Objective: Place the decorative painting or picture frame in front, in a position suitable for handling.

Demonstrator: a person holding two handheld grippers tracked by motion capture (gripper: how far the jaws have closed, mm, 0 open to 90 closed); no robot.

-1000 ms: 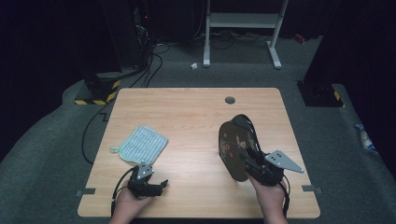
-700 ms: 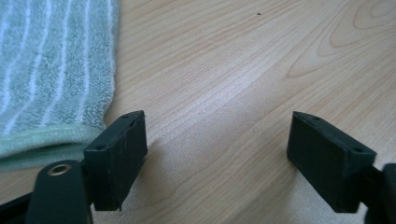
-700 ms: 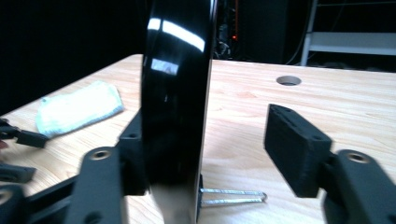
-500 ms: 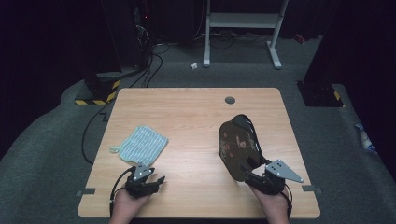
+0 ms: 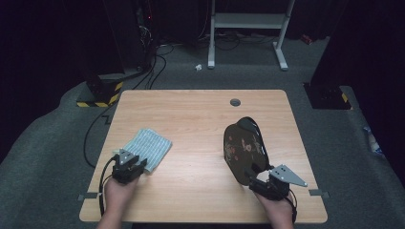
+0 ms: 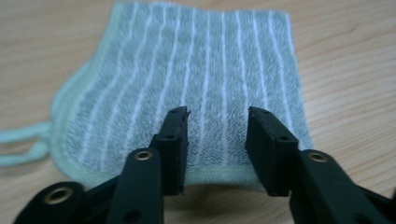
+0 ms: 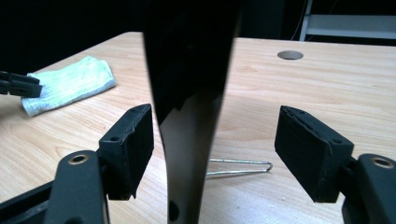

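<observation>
Pale wooden surface (image 5: 200, 119), wide bare grain at centre. Dark glossy oval tray (image 5: 244, 149) stands on edge right of centre; right gripper (image 5: 260, 181) open around its rim, untouching. Striped terry cloth (image 5: 149, 147) lies left; left gripper (image 5: 133, 167) has been closing over its near hem, pads apart.

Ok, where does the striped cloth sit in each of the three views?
High view: the striped cloth lies on the table's left half, just ahead of the left gripper.
Left gripper view: the cloth spreads across the middle, its near hem between the two black fingers.
Right gripper view: it is far off at upper left, folded.
Shared landmark: the light wooden table.
</observation>
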